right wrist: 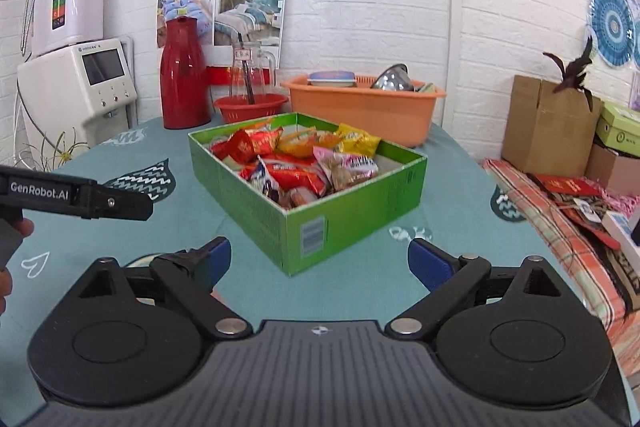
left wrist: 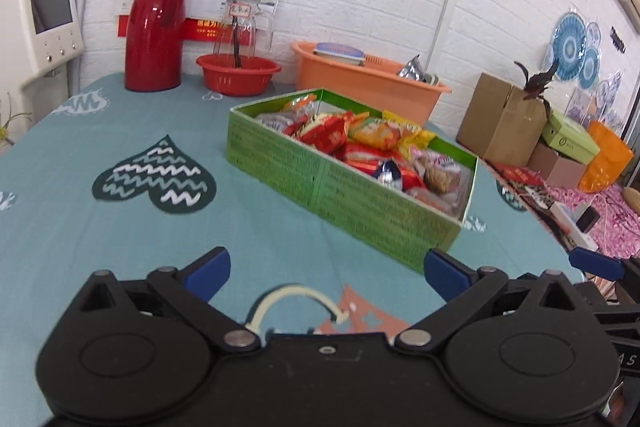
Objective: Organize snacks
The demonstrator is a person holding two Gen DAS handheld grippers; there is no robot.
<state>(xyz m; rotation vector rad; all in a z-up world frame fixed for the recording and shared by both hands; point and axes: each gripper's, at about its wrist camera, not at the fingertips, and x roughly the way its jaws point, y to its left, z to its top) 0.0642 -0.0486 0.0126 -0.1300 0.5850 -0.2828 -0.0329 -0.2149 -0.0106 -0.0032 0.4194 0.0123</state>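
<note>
Both grippers sit right up at the bottom of their own views, so starting there. Left gripper point(left wrist: 326, 273) has its blue-tipped fingers point(left wrist: 212, 271) spread wide with nothing between them, just hanging over the teal tablecloth point(left wrist: 100, 247) with the heart prints. Right gripper point(right wrist: 320, 263) is the same deal, fingers point(right wrist: 430, 263) spread apart and nothing held, pointed at the near corner of the box. In the right wrist view you can also see the left gripper's black body off at the left edge with a bit of the person's hand point(right wrist: 18, 229) behind it.

Going left to right across the table: white water dispenser point(right wrist: 80, 83) stands at the far left by the wall, then a tall red thermos point(right wrist: 182, 75) at the back of the table, then a small red basin point(right wrist: 250, 107) with a clear glass pitcher point(right wrist: 252, 71) standing in it. Next to that is an orange plastic tub point(right wrist: 360, 107) with some dishes inside.

Green cardboard box point(right wrist: 348, 211) sits open around the middle of the table, in front of the tub, and the snack packets point(right wrist: 296, 163) are all piled inside it, red, orange, yellow and pink wrappers heaped together. None lying loose on the cloth that I can see.

Off to the right, past the table edge, a brown carton point(right wrist: 544, 123) stands against the white brick wall
</note>
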